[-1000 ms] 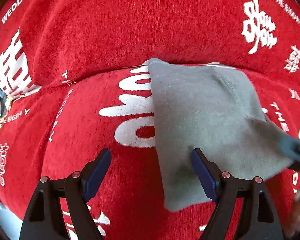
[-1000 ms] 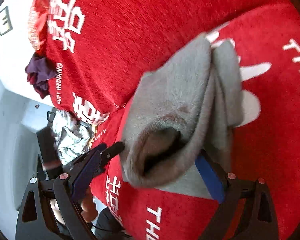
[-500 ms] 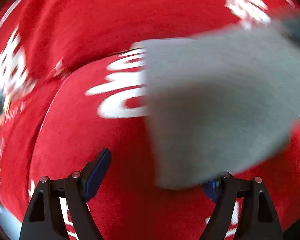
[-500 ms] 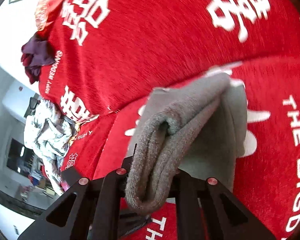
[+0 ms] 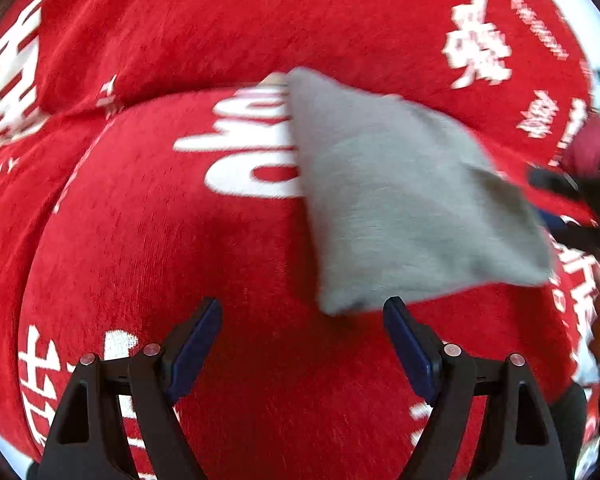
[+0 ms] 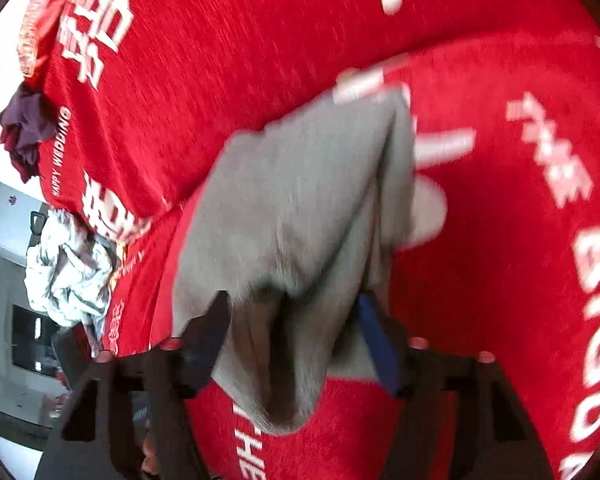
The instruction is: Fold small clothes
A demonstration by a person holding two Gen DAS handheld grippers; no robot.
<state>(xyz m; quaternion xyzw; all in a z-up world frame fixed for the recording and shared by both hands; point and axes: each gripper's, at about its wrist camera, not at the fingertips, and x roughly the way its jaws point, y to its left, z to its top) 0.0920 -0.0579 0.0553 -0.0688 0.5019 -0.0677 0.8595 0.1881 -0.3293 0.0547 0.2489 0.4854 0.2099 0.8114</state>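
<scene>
The grey cloth is laid folded on the red blanket, its near corner lying just ahead of the left gripper, whose jaws stand apart and empty. In the right wrist view one end of the cloth is bunched between the jaws of the right gripper, which have just been opening; the pads appear not to press it. If that end is let fall loosely, the fold could be undone (the layers already gape there). Whether the left pad touches the cloth is blurred. The pile of clothes at the edge cannot be made out clearly.
</scene>
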